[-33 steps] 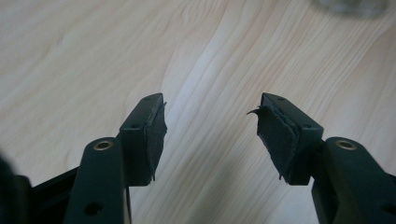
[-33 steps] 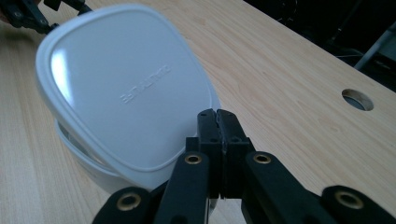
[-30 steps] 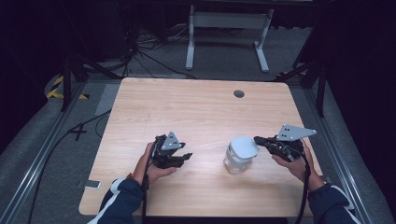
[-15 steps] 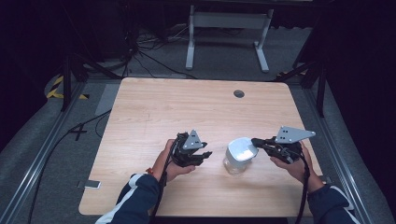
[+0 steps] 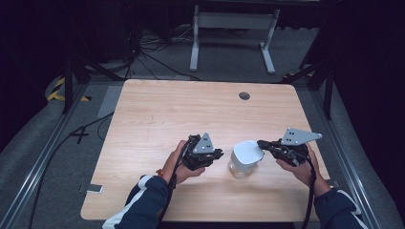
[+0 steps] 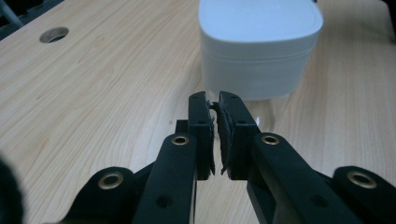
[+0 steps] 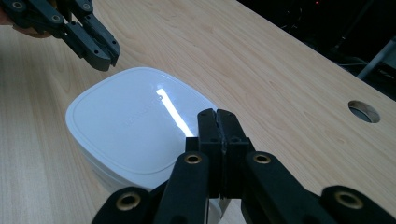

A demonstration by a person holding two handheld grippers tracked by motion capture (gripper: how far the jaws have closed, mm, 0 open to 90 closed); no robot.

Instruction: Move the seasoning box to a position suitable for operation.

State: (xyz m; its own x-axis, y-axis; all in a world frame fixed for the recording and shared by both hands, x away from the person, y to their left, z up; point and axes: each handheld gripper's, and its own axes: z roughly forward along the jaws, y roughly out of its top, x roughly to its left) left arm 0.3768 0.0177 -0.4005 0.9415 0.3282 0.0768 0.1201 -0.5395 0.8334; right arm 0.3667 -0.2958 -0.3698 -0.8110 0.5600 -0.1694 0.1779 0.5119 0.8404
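A clear container with a white square lid (image 5: 246, 153) stands on the wooden table (image 5: 162, 109), near the front right. My left gripper (image 5: 220, 153) points at the container's left side from a short gap away. Its jaws have just been closing and now stand together with nothing between them (image 6: 213, 100), the lid (image 6: 259, 42) right ahead. My right gripper (image 5: 260, 142) reaches the lid's right edge. Its jaws are shut above the lid (image 7: 218, 114), and I see nothing pinched between them. The left gripper (image 7: 105, 58) hangs beyond the lid (image 7: 126, 121) in the right gripper view.
A round cable hole (image 5: 244, 96) sits near the table's far edge. A small flat device (image 5: 94, 188) lies at the front left corner. Behind the table stands a metal frame (image 5: 229, 28) on grey floor with cables.
My left gripper has moved right across the table toward the container, and its jaws have closed. The right gripper and the container have stayed in place.
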